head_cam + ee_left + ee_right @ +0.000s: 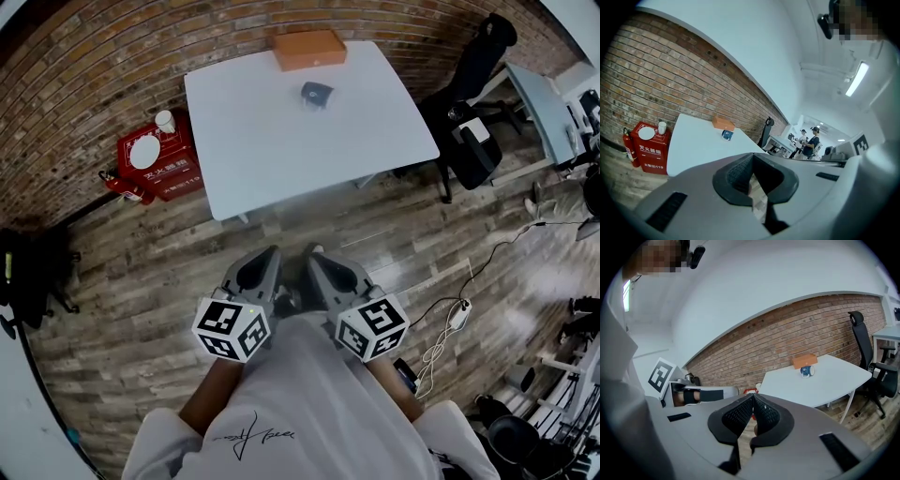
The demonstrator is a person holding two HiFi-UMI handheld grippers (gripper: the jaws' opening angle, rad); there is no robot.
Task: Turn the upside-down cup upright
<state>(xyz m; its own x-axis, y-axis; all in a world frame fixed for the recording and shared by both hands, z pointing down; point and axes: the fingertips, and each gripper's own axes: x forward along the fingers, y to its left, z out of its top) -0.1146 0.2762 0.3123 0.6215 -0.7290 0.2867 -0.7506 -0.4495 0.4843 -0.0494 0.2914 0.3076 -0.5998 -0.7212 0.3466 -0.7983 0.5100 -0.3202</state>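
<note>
Head view: L tongs [262,260], R tongs [324,263] closed, empty.

Room fittings, office interior.
White desk [281,141] against brick wall [112,56]; wood-plank floor [141,281]; black office chair [473,84] right of desk; red fire-extinguisher cabinet [159,155] left; strip light [855,78] overhead.

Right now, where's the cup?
In the head view the cup sits near the far edge of the white table, about mid-width, just in front of the orange box.
</note>
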